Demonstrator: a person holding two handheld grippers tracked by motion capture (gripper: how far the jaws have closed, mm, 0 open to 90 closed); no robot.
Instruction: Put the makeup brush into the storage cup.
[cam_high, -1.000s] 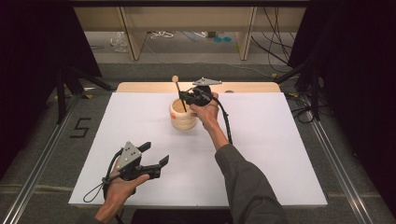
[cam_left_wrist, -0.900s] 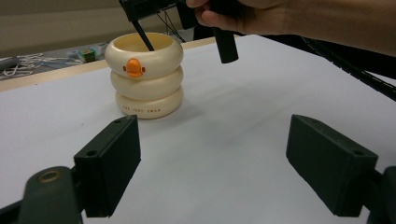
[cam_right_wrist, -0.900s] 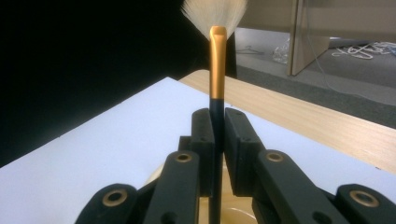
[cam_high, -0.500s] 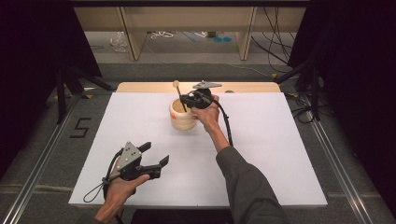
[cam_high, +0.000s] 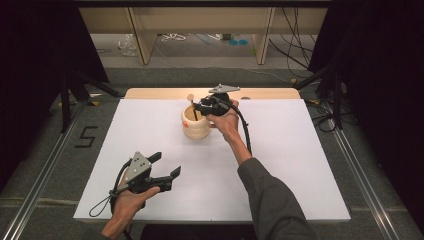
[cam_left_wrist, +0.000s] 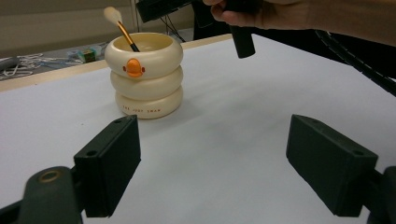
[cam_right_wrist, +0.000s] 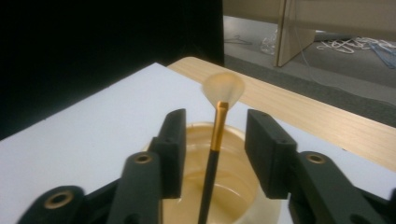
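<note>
Brush (cam_right_wrist: 215, 140) in cream holder (cam_high: 195, 122) — right gripper (cam_right_wrist: 214, 154) astride

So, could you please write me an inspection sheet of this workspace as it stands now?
Surface: white board on a table, a wooden strip along its far edge.
Job's things: cream ringed holder with an orange beak mark, upright near the far edge; a makeup brush stands in it, bristles up, leaning.
Clutter: nothing seen on the board.
Grippers: right gripper over the holder, jaws apart on either side of the brush handle, not touching it; left gripper open, held low over the near left of the board.
Cables: one trails from each gripper; more lie on the floor beyond.
Surroundings: black curtains at both sides, wooden furniture legs behind, a floor mark "5" at left.
</note>
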